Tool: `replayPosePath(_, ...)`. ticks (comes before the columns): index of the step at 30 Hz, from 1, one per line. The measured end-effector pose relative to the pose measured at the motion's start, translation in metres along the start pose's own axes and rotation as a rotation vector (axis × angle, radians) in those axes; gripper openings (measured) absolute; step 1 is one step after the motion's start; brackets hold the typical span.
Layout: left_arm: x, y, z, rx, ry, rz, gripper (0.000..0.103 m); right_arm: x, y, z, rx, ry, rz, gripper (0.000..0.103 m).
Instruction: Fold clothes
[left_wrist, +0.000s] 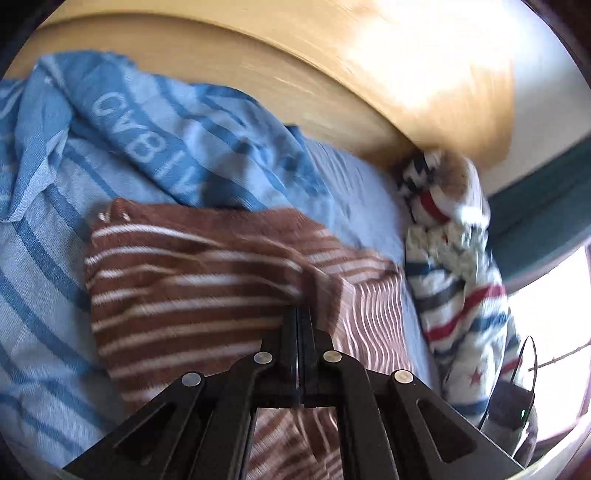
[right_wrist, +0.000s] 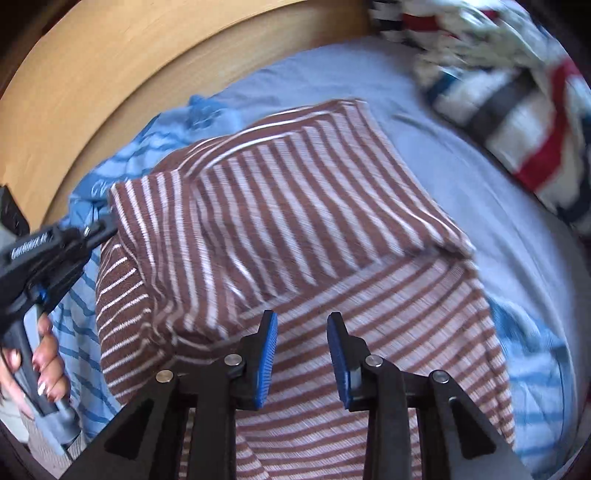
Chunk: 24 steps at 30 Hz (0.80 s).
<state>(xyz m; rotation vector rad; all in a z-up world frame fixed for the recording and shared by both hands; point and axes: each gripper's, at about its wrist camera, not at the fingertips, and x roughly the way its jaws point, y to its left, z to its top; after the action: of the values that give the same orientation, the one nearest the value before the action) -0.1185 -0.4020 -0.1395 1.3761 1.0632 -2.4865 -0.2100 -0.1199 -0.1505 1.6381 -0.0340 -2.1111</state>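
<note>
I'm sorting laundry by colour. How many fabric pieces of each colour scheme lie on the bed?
Brown with white stripes: 1, the striped garment
Blue striped: 1, the lettered cloth
White with red and navy: 1, the bundle
Total: 3

A home bedroom: bed sheet (right_wrist: 461, 177), wooden headboard (right_wrist: 110, 74), patterned duvet (left_wrist: 465, 295).

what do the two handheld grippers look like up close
Both are black linkage frames with round silver pivot pins. The right gripper carries ribbed blue pads on its fingers. The left gripper has a grey handle, blue trim and small white lettering on its body.
</note>
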Motion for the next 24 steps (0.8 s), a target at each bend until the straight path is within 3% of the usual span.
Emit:
replayPosePath(2, 0.008, -0.021, -0.009, 0.020, 0.069, 0.012, 0.003, -0.014, -0.027, -0.013, 0.070, -0.008, -0.015, 0.040)
replayPosePath(4, 0.016, -0.041, -0.018, 0.036, 0.136, 0.016, 0.003, -0.030, -0.054, -0.029, 0.159, -0.024, -0.059, 0.055)
replayPosePath(6, 0.029, -0.078, -0.027, 0.054, 0.181, 0.001, 0.003, -0.045, -0.075, -0.043, 0.215, -0.033, -0.109, 0.078)
replayPosePath(9, 0.062, -0.139, -0.033, 0.115, 0.226, 0.006, 0.022, -0.062, -0.104, -0.063, 0.278, -0.032, -0.167, 0.078)
replayPosePath(11, 0.101, -0.168, -0.034, 0.125, 0.308, 0.001, 0.068, -0.059, -0.122, -0.079, 0.299, 0.021, -0.208, 0.077)
replayPosePath(13, 0.126, -0.182, -0.039, 0.123, 0.358, 0.001, 0.070, -0.060, -0.135, -0.095, 0.330, 0.057, -0.222, 0.076)
replayPosePath(15, 0.149, -0.195, -0.043, 0.145, 0.381, 0.053, 0.070, -0.063, -0.147, -0.111, 0.364, 0.078, -0.220, 0.076)
replayPosePath(19, 0.194, -0.219, -0.048, 0.194, 0.381, 0.230, 0.071, -0.065, -0.174, -0.136, 0.449, 0.108, -0.243, 0.076)
replayPosePath(20, 0.202, -0.223, -0.050, 0.203, 0.387, 0.265, 0.076, -0.064, -0.178, -0.139, 0.461, 0.114, -0.236, 0.076)
replayPosePath(22, 0.218, -0.238, -0.057, 0.278, 0.399, 0.343, 0.083, -0.062, -0.183, -0.141, 0.460, 0.118, -0.234, 0.076)
replayPosePath(24, 0.232, -0.252, -0.067, 0.377, 0.412, 0.436, 0.083, -0.061, -0.181, -0.140, 0.415, 0.115, -0.252, 0.078)
